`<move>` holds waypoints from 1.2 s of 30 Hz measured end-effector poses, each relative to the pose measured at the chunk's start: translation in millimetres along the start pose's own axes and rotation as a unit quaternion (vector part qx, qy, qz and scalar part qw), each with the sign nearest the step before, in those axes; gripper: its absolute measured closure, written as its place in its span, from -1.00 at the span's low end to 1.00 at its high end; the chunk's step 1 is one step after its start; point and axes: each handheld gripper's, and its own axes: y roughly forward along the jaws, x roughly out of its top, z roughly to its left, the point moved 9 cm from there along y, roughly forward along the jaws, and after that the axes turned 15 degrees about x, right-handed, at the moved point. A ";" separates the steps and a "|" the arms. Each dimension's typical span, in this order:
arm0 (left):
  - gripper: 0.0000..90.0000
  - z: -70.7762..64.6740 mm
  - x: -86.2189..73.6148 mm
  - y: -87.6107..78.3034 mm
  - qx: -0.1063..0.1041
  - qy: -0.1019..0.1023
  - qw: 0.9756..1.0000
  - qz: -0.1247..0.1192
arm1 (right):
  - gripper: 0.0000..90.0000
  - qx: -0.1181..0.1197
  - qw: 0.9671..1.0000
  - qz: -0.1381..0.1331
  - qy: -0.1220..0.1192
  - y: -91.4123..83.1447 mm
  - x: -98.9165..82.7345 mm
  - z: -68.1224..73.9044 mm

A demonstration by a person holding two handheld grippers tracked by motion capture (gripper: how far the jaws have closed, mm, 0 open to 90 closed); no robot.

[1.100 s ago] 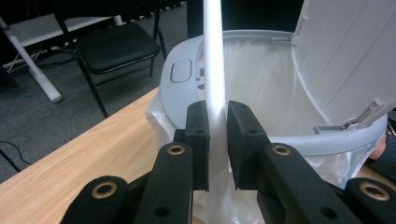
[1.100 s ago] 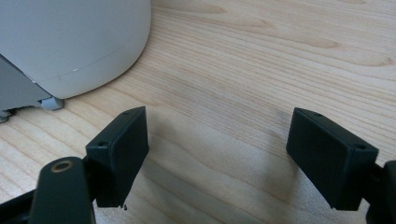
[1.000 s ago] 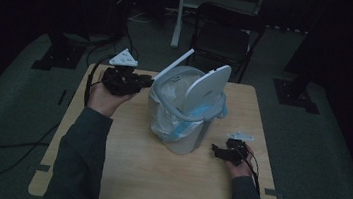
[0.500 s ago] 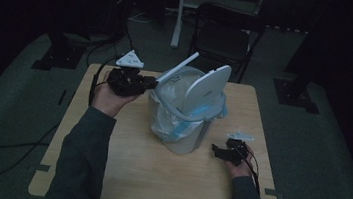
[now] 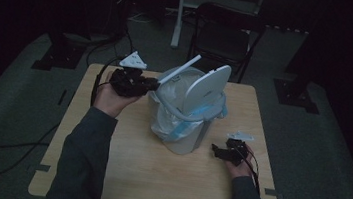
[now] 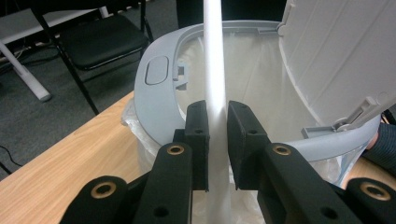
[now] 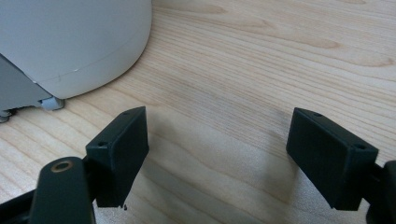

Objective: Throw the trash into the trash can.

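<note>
The room is dim, its edges lost in darkness. A light wooden tabletop [image 5: 106, 172] stands on grey carpet [image 5: 15, 126]. Beyond its far edge stands a black folding chair [image 5: 225, 32], with a white table leg [image 5: 178, 21] beside it. A black cable [image 5: 7, 153] trails over the floor off the left edge.

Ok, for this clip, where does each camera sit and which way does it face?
High view: above the person's side, facing forward and down on the table; both forearms enter from the bottom.
Left gripper view: rides the left gripper, facing the bin; its jaws clamp a white strip.
Right gripper view: rides the right gripper, low over the wood; its jaws stand apart.
Shared: all three show the bin.
</note>
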 end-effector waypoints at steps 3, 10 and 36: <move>0.78 -0.9 0.1 0.3 -0.002 0.001 1.000 0.001 | -0.56 0.000 1.000 0.000 0.000 0.0 0.0 0.0; 0.78 -2.2 -0.3 1.0 -0.006 0.002 1.000 0.004 | -0.56 0.000 1.000 0.000 0.000 0.0 0.0 0.0; 0.52 -6.1 2.3 2.8 -0.015 0.001 1.000 -0.003 | -0.56 0.000 1.000 0.000 0.000 0.0 0.0 0.0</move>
